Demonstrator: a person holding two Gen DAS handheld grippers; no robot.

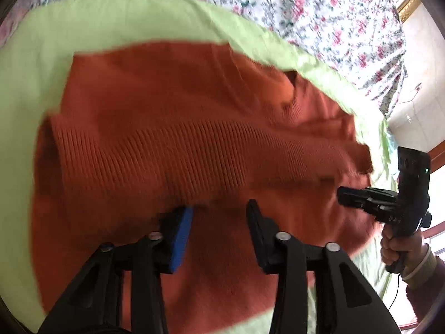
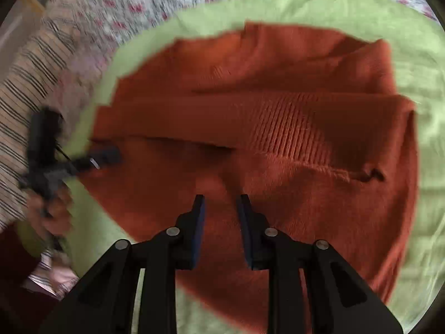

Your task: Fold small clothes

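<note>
A rust-orange knit sweater (image 1: 180, 144) lies partly folded on a light green cloth (image 1: 33, 64); a ribbed band crosses its middle. It fills the right wrist view too (image 2: 278, 128). My left gripper (image 1: 219, 208) is open, hovering just above the sweater's near part, holding nothing. My right gripper (image 2: 221, 199) is open with a narrower gap, above the sweater's near edge, empty. The right gripper also shows in the left wrist view (image 1: 345, 194) at the sweater's right edge. The left gripper shows blurred in the right wrist view (image 2: 108, 154) at the sweater's left edge.
The green cloth (image 2: 428, 89) lies on a floral bedspread (image 1: 319, 14). A striped cream garment (image 2: 30, 72) lies at the left in the right wrist view. A gold picture frame (image 1: 407, 5) and pale wall are at the far right.
</note>
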